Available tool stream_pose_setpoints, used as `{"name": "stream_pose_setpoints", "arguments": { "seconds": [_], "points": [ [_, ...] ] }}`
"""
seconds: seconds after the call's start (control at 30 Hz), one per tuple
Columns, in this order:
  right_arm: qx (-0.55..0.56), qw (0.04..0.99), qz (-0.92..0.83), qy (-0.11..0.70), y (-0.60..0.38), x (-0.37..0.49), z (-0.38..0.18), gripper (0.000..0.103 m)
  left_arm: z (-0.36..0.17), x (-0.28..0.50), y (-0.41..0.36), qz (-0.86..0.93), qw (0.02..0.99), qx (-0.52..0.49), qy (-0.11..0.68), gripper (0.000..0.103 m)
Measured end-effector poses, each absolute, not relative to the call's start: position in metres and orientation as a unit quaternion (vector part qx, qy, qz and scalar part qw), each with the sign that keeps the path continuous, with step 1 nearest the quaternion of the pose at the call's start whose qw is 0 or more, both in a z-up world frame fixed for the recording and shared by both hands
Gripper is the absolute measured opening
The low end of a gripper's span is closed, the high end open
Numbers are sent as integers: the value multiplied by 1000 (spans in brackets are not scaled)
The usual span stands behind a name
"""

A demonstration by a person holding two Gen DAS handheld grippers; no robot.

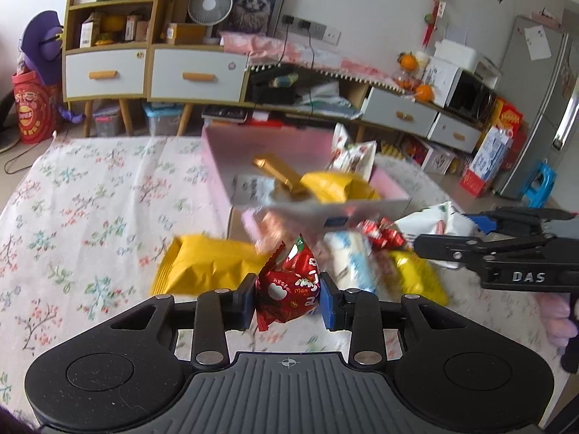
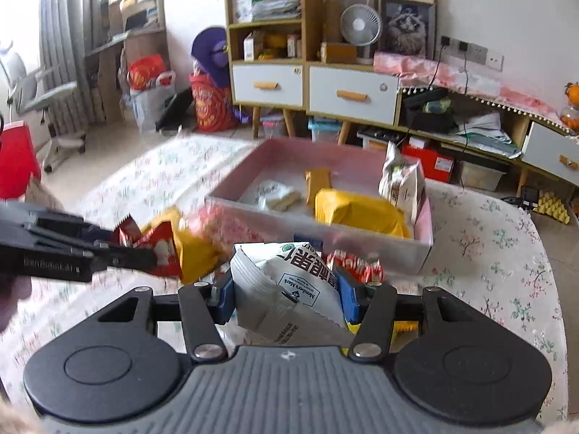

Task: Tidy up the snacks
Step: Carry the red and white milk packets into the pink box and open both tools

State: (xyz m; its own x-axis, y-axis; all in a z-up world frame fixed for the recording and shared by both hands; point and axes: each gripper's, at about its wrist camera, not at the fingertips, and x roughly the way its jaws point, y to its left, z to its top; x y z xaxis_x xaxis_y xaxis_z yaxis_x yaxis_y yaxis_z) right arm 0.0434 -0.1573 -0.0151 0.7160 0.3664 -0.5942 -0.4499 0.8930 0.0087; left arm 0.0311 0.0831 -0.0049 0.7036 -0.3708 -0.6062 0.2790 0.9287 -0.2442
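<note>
The left claw (image 1: 288,302) is closed on a red snack packet (image 1: 289,289), its blue pads pressing the packet's two sides and holding it above the floral-clothed worktop (image 1: 90,199). The right claw (image 2: 286,298) grips a white snack bag (image 2: 286,289) with dark printed lettering, the bag standing up between its pads; in the left wrist view this claw (image 1: 466,229) reaches in from the right edge with the white bag (image 1: 434,220) at its tip.

A pink-lined box (image 2: 423,242) sits toward the far middle of the worktop. Inside it lie a yellow packet (image 2: 358,213), a gold bar-shaped packet (image 2: 318,181), a flat white packet (image 2: 271,193) and a white bag leaning upright (image 2: 401,181) against the right wall.

Just in front of the box's near wall a loose heap of snacks lies on the cloth: a large yellow bag (image 1: 202,267), a white and blue packet (image 1: 351,260), small red wrapped sweets (image 1: 383,233) and another yellow packet (image 1: 416,275). Much of the heap is blurred.
</note>
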Motion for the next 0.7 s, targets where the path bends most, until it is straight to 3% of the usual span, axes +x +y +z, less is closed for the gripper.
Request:
{"name": "stream_pose_setpoints", "arguments": {
  "seconds": [0.7],
  "points": [
    [63,937,153,307,-157,112,-13,51,0,108,62,-112,934,-99,326,32]
  ]
}}
